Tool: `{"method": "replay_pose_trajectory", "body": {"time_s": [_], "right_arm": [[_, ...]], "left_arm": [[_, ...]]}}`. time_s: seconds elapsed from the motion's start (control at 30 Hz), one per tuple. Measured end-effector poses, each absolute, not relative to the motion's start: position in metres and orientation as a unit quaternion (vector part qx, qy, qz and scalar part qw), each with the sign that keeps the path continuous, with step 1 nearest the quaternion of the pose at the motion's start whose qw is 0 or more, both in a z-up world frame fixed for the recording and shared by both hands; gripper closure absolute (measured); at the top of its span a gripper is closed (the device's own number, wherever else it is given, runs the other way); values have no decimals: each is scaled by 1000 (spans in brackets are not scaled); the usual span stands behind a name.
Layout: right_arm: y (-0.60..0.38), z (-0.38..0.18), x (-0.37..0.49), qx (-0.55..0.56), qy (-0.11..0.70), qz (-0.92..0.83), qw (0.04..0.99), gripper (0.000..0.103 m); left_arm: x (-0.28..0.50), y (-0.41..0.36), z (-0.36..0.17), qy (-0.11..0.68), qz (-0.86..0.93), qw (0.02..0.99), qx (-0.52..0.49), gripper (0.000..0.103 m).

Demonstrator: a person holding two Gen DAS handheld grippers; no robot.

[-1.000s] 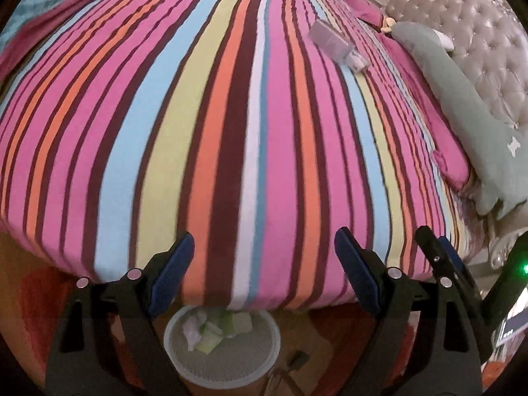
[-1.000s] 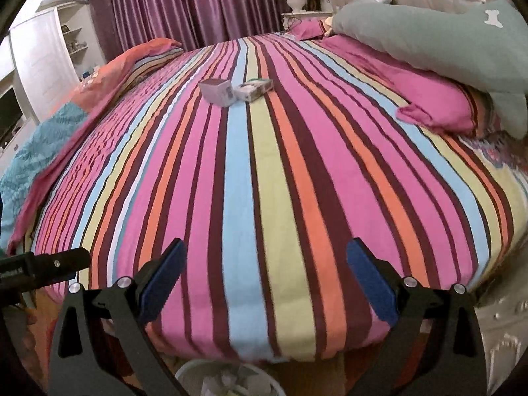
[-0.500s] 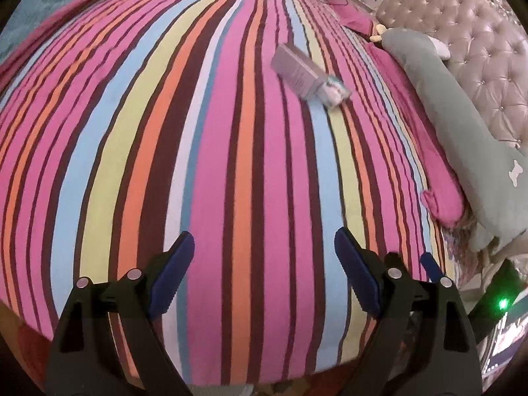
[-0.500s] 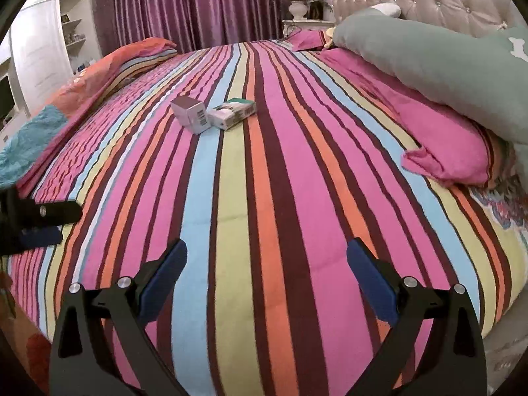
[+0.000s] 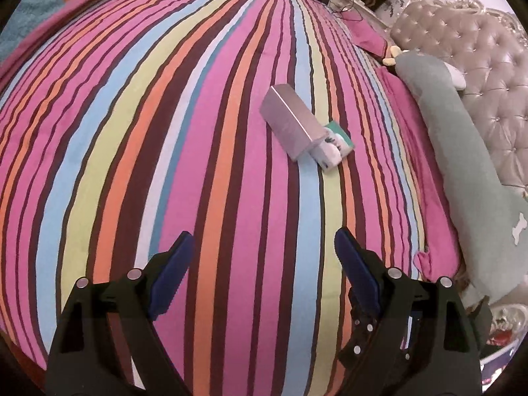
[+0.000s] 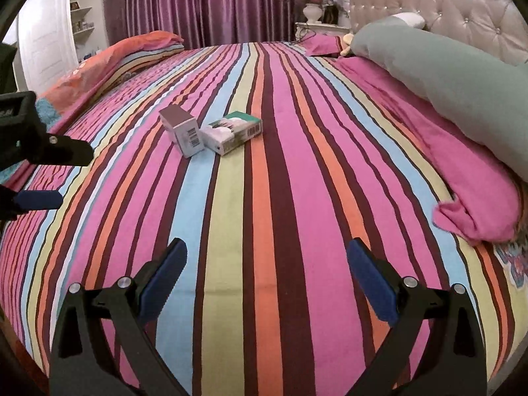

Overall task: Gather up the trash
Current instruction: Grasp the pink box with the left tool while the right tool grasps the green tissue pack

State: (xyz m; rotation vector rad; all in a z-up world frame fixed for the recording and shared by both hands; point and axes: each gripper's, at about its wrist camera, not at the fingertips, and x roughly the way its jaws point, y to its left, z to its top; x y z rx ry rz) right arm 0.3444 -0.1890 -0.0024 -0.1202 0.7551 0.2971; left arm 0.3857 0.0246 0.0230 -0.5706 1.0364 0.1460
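Two small cartons lie side by side on the striped bedspread. A pinkish-grey box with a barcode end touches a white-and-green box. My left gripper hovers over the bed, open and empty, with the boxes ahead of it and slightly to the right. In the right wrist view my right gripper is likewise open and empty, short of the boxes, which lie ahead to the left. The left gripper's fingers show at that view's left edge.
A long grey-green bolster and pink pillow lie along the tufted headboard on the right. A folded orange quilt sits at the bed's far left. Purple curtains and a nightstand stand behind.
Both grippers have moved forward from the bed's edge over the bedspread; the boxes are nearer and larger. The white bin below the bed has left the left wrist view.
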Motion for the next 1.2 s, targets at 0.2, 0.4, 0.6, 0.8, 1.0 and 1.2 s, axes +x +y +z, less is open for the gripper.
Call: {"method": "replay_pose_trajectory", "body": {"time_s": [0.2, 0.4, 0.6, 0.8, 1.0, 1.2], "right_arm": [[-182, -5, 370, -74, 363, 155, 916, 10], [-174, -10, 391, -92, 364, 169, 911, 10], [-165, -11, 410, -106, 360, 187, 908, 10], [-159, -15, 430, -109, 360, 206, 903, 10], [-150, -22, 448, -122, 369, 233, 892, 10], [-144, -19, 470, -126, 372, 250, 885, 10]], "left_arm": [[420, 26, 14, 492, 79, 823, -274, 18], [455, 27, 2, 499, 86, 816, -280, 18], [485, 32, -5, 503, 94, 806, -299, 18], [510, 30, -3, 501, 100, 808, -293, 18], [533, 28, -9, 508, 109, 801, -296, 18], [543, 27, -18, 511, 121, 801, -288, 18]]}}
